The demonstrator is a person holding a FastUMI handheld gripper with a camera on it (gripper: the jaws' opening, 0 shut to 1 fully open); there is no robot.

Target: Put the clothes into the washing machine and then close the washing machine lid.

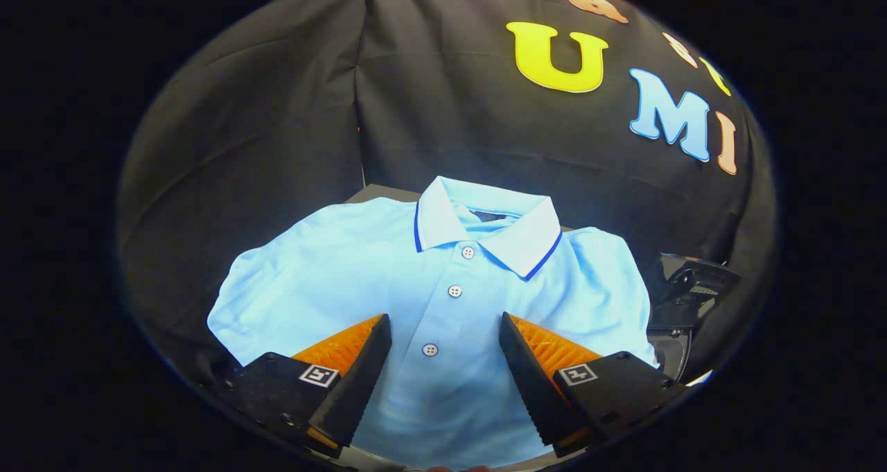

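Observation:
A light blue polo shirt (pixel 360 278) lies spread flat, collar pointing away from me, its white collar edged in dark blue and its button placket running down the middle. My gripper (pixel 445 326) hovers open over the lower chest of the shirt, with the placket and its lowest button between the two fingers. Nothing is held between the fingers.
The shirt rests on a dark surface (pixel 378 193) whose far edge shows behind the collar. To the right of the shirt sits a dark plastic fixture (pixel 689 288) with a rounded rim below it. Black cloth walls close in behind and to the left.

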